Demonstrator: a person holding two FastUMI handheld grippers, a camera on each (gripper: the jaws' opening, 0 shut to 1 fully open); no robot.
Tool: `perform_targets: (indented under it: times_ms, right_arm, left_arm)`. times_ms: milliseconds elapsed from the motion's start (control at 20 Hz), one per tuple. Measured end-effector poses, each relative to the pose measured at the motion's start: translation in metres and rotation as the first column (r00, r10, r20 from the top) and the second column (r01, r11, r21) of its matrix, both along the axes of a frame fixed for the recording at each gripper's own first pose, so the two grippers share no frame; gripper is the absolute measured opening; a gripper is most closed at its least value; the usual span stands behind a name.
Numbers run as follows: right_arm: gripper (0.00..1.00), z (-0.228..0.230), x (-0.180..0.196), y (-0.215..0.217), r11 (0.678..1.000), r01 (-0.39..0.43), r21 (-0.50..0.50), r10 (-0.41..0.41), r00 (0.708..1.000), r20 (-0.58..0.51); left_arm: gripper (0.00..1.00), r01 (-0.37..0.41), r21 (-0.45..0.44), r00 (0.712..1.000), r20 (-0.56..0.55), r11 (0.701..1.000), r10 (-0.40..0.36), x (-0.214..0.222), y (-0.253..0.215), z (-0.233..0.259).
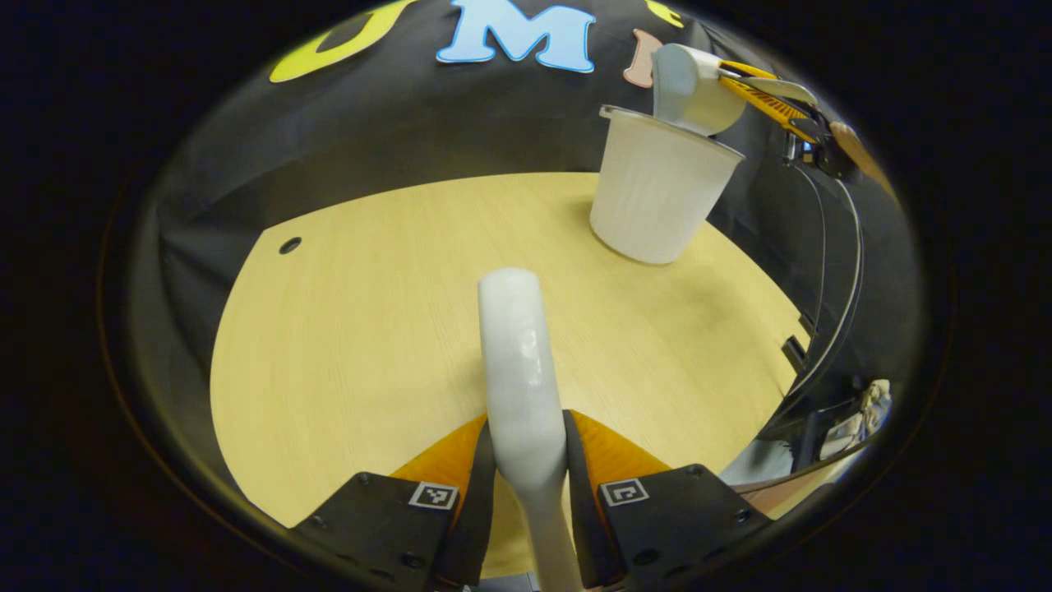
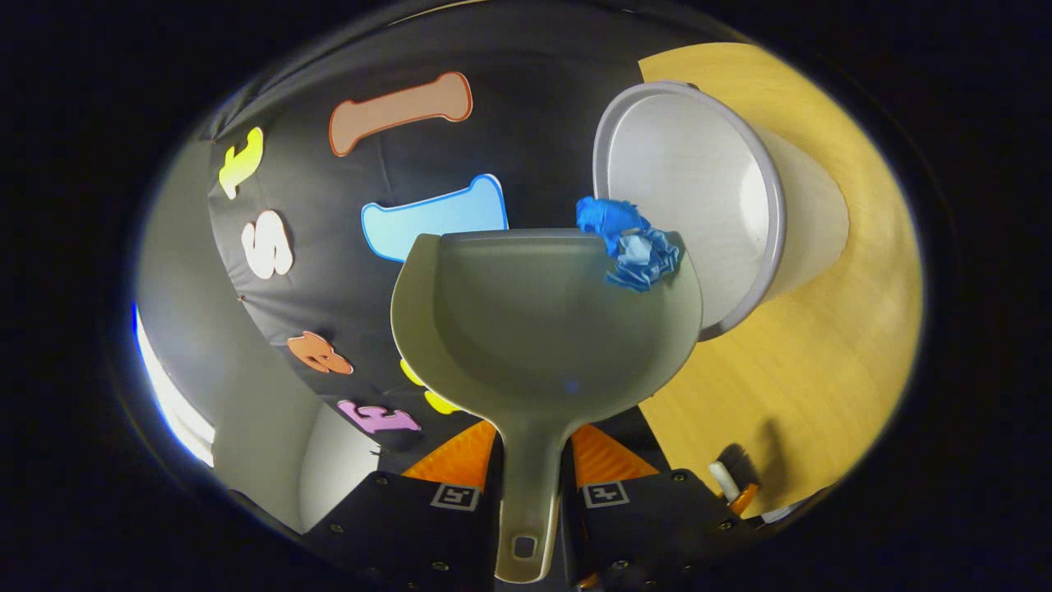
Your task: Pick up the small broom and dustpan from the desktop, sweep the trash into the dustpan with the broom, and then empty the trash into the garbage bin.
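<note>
The dustpan (image 2: 546,329) is filling the middle of the right gripper view, its handle running down between the right gripper (image 2: 534,485), whose two fingers are pressing on that handle from either side. A crumpled wad of blue trash (image 2: 633,242) is sitting at the pan's far lip, toward the upper right of the pan, right at the rim of the white garbage bin (image 2: 699,181), which is showing its open mouth in the upper right of that frame with the pale wooden desktop (image 2: 822,329) beyond and below it. In the left gripper view the same dustpan (image 1: 686,90) is appearing in the upper right, tipped over the bin (image 1: 657,197), with the other gripper (image 1: 781,99) clamping its handle farther right near the frame edge. The bin is standing upright on the far right part of the desktop (image 1: 353,329). At the bottom centre of the left gripper view, the left gripper (image 1: 528,469) is squeezing the white handle of the small broom (image 1: 518,362), which is reaching forward and up toward the middle of the frame; the bristle end is out of sight. A small dark hole (image 1: 289,245) is showing in the desktop at the upper left.
</note>
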State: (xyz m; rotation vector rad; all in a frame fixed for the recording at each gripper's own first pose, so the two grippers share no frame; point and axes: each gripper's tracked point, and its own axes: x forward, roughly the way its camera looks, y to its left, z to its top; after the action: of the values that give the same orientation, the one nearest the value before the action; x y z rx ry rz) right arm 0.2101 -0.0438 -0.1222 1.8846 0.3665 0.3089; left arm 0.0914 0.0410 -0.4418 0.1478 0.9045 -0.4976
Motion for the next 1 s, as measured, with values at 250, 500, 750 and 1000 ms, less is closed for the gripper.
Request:
perform_targets:
  times_ms: [250, 500, 750, 1000]
  right_arm:
    - [0.31, 0.002, 0.0, 0.0, 0.999, 0.008, 0.031, -0.008, 1.0, 0.015]
    - [0.31, 0.006, 0.003, 0.024, 0.996, -0.04, -0.081, 0.042, 0.999, 0.022]
    - [0.31, 0.006, -0.003, 0.071, 0.96, -0.122, -0.251, 0.138, 0.989, 0.046]
    - [0.31, -0.007, -0.03, 0.13, 0.864, -0.214, -0.457, 0.259, 0.965, 0.037]
  left_arm:
    - [0.46, -0.015, 0.01, 1.0, -0.004, 1.0, 0.015, -0.002, 0.008, 0.002]
    - [0.48, -0.035, -0.005, 0.999, -0.012, 0.999, 0.035, 0.004, 0.009, -0.001]
    - [0.51, -0.066, -0.019, 0.998, -0.002, 0.998, 0.066, 0.017, 0.015, -0.003]
    - [0.51, -0.125, -0.026, 0.992, 0.001, 0.992, 0.125, 0.03, 0.034, -0.006]
